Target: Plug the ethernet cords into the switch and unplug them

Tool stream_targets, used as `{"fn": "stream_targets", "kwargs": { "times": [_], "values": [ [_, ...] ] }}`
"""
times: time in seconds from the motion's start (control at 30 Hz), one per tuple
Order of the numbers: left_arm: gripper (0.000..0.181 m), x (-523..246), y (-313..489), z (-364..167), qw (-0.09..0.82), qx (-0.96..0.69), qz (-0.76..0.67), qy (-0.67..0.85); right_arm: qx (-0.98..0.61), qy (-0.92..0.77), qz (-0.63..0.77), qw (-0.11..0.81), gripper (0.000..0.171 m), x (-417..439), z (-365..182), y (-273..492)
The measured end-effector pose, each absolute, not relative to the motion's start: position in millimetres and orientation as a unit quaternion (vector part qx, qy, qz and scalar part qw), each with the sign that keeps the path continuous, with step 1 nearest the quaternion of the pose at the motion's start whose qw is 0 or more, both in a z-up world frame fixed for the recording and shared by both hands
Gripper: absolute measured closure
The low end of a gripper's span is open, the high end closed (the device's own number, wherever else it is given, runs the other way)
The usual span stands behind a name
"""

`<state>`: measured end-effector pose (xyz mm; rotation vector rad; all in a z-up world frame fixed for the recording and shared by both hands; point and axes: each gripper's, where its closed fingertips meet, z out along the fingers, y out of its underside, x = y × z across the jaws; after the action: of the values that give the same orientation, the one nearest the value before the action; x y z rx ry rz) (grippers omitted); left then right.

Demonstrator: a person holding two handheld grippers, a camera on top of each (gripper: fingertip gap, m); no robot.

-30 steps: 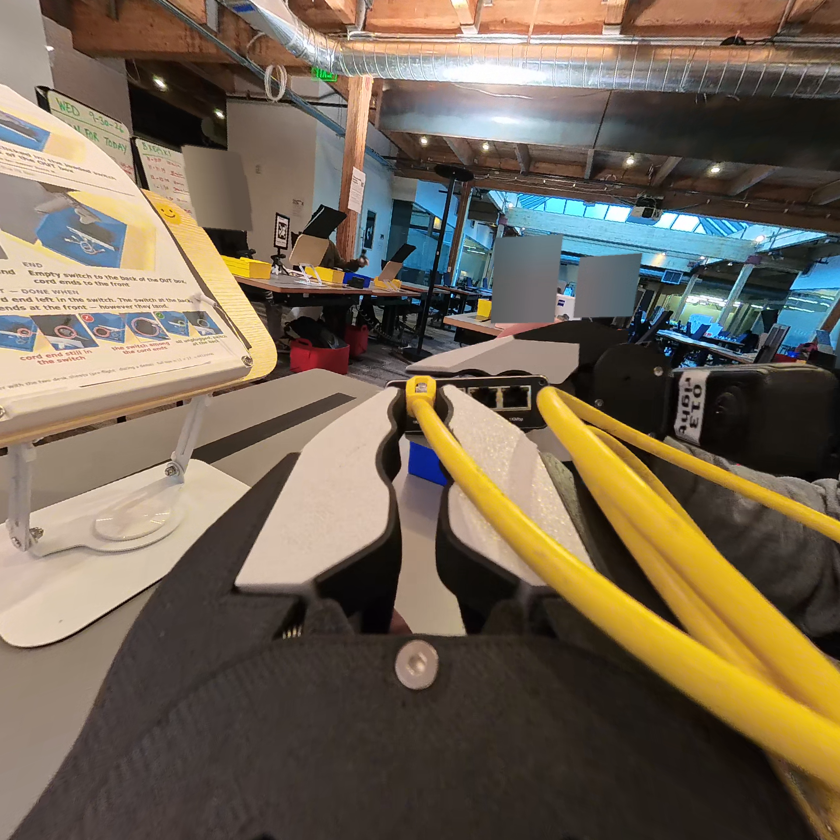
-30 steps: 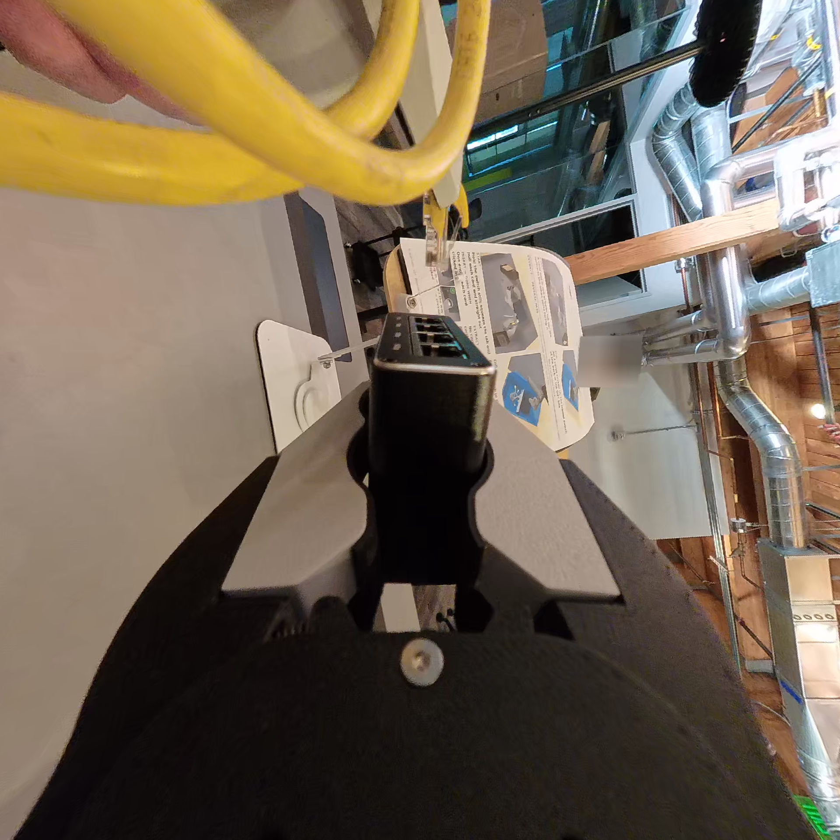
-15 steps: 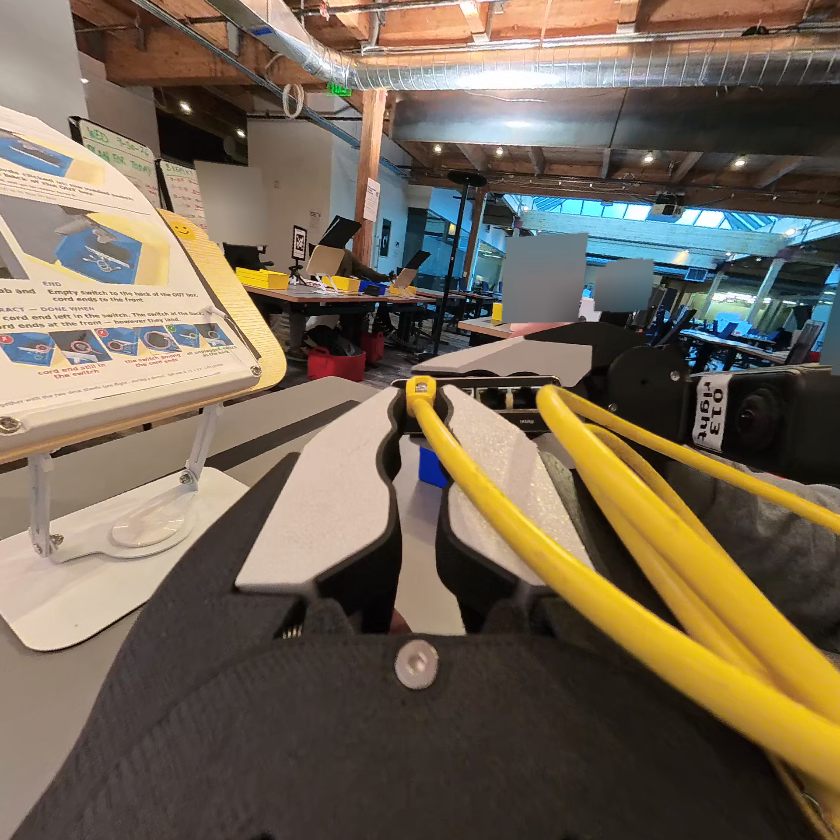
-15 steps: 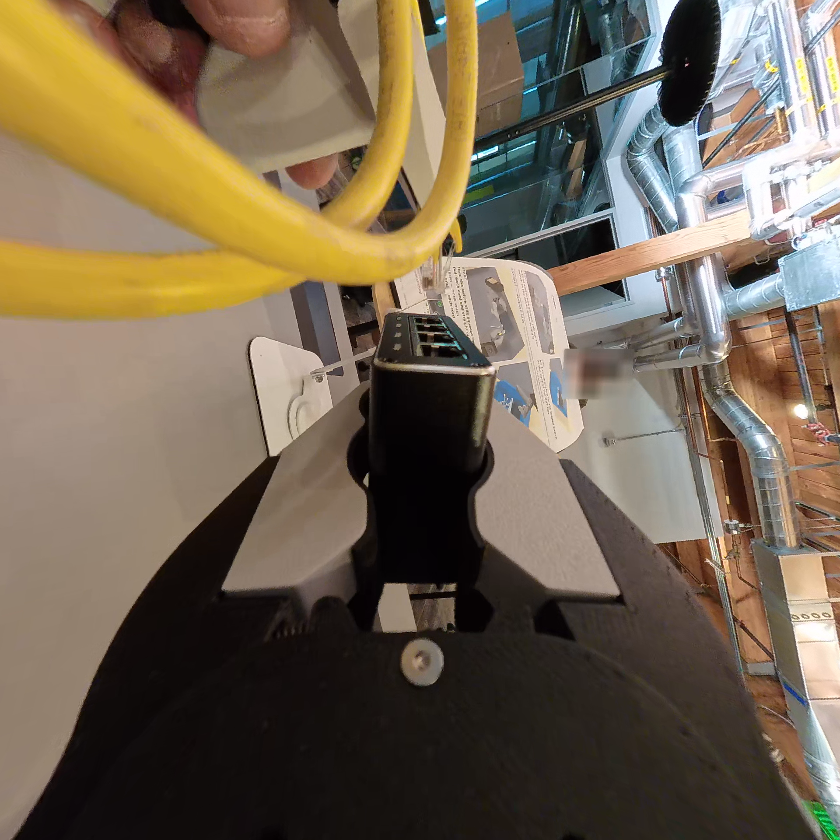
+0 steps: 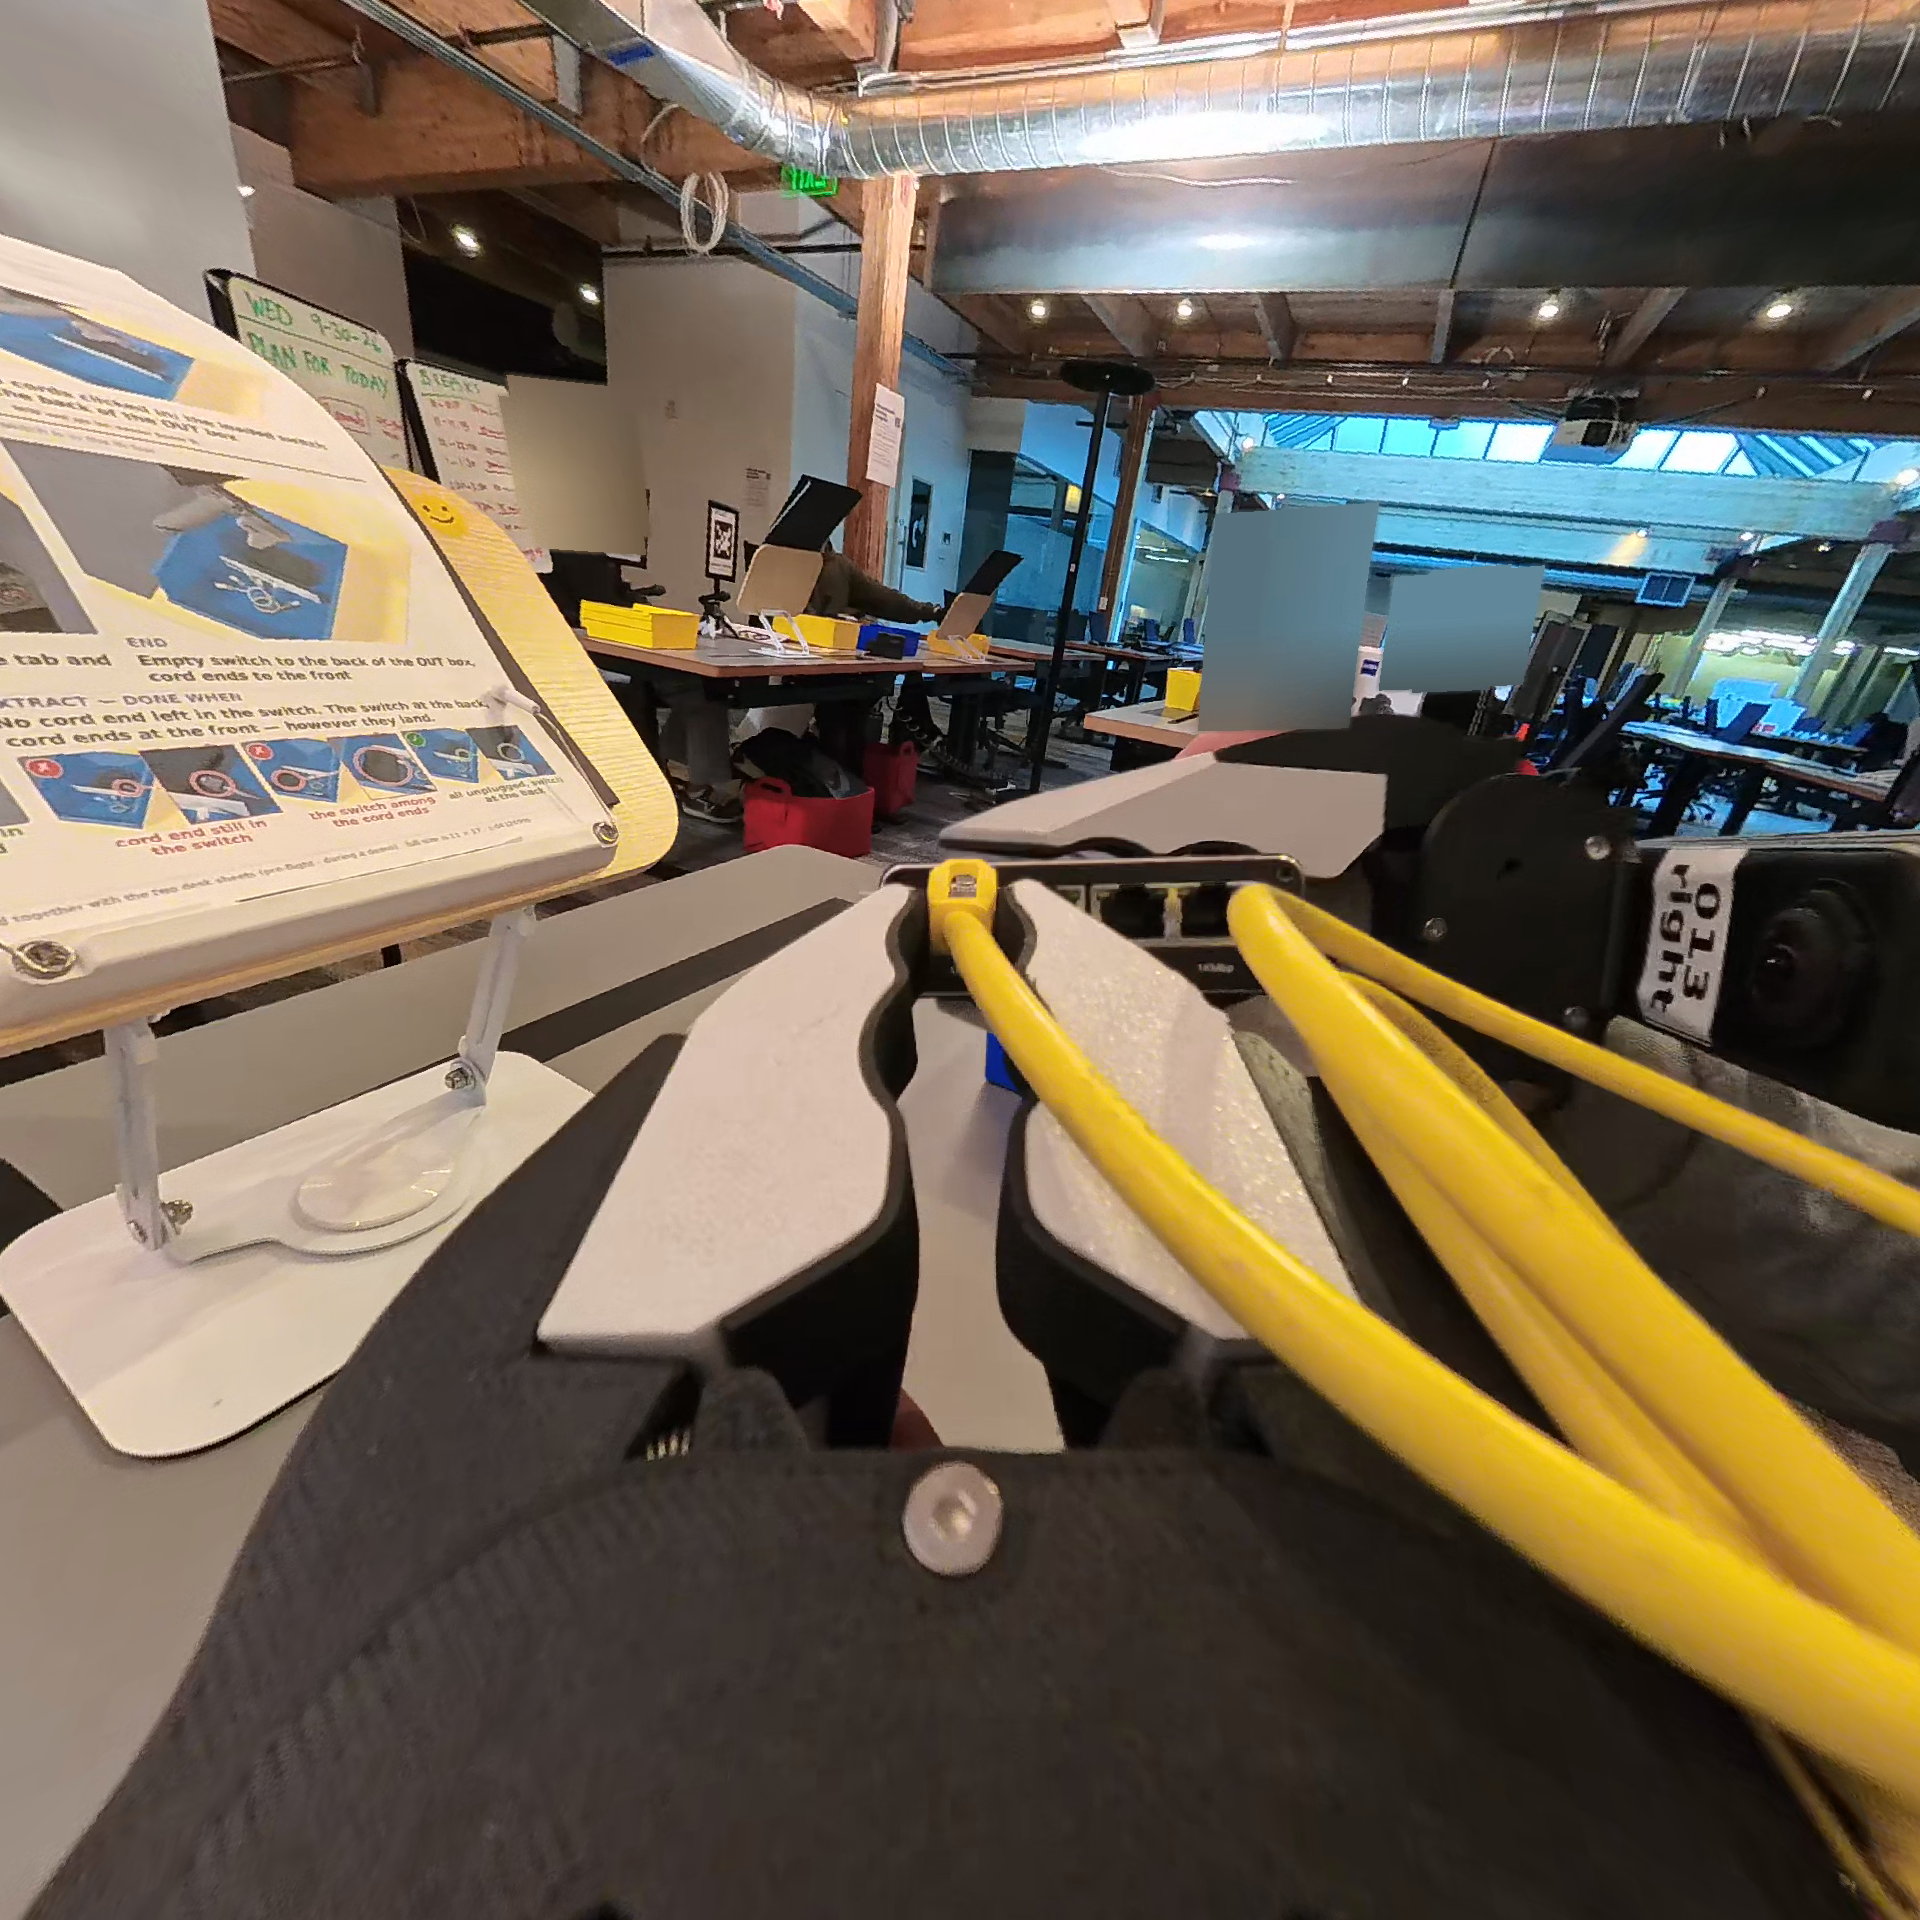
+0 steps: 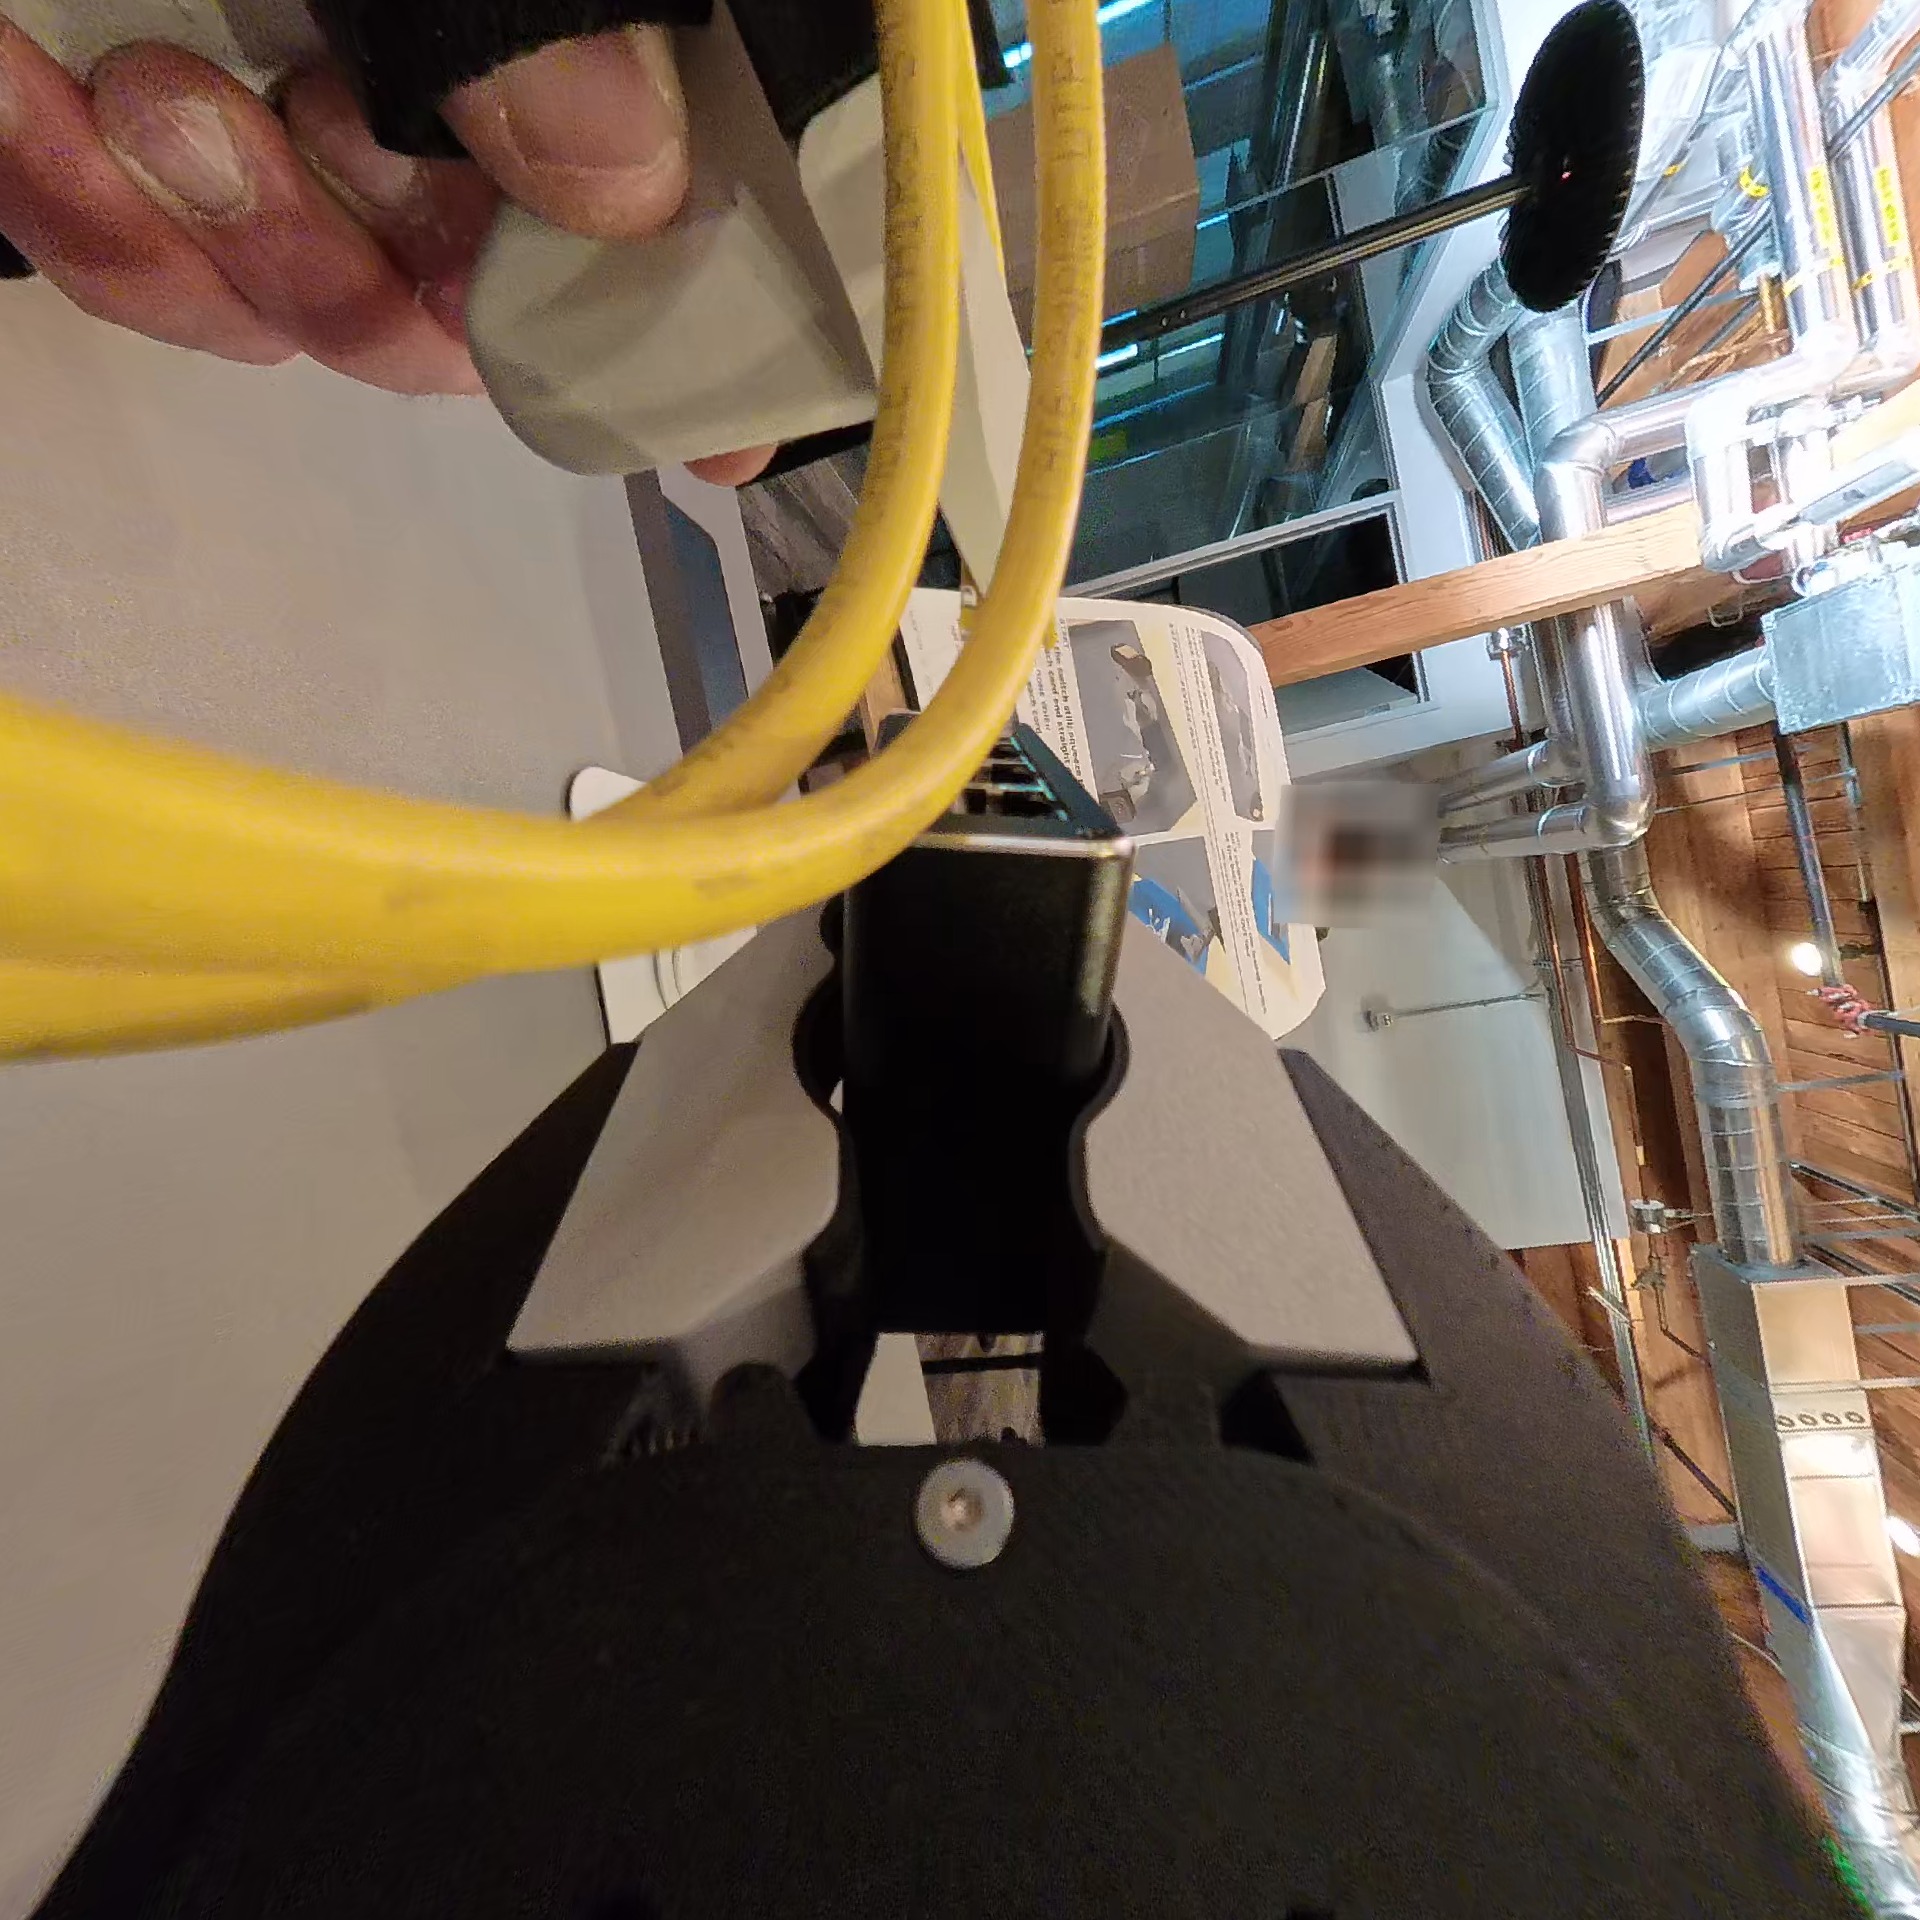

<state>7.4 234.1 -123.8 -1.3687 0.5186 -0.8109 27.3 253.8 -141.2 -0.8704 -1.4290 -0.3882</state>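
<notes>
My left gripper (image 5: 961, 914): fingers pinched on the yellow plug boot of a yellow ethernet cord (image 5: 1132, 1153), plug seated at the leftmost port of the small black metal network switch (image 5: 1195, 914). My right gripper (image 6: 971, 1039): fingers clamped on the switch body, held above the grey tabletop (image 5: 644, 956). Cord loops hang rightward.

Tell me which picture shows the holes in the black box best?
The left wrist view. It faces the front of the switch, so its ports show in a row, with the yellow plug at one end. The right wrist view sees the switch end-on, and yellow cords cover most ports.
</notes>
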Motion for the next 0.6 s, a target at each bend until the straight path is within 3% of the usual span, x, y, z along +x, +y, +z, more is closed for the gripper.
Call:
{"fn": "stream_targets", "kwargs": {
  "times": [0.6],
  "values": [
    [0.169, 7, 244, -141, 0.651, -0.625, -0.373, 0.215, -0.416, -0.655, -0.188, 0.602, 0.138, 27, -158, 263]
  ]
}}
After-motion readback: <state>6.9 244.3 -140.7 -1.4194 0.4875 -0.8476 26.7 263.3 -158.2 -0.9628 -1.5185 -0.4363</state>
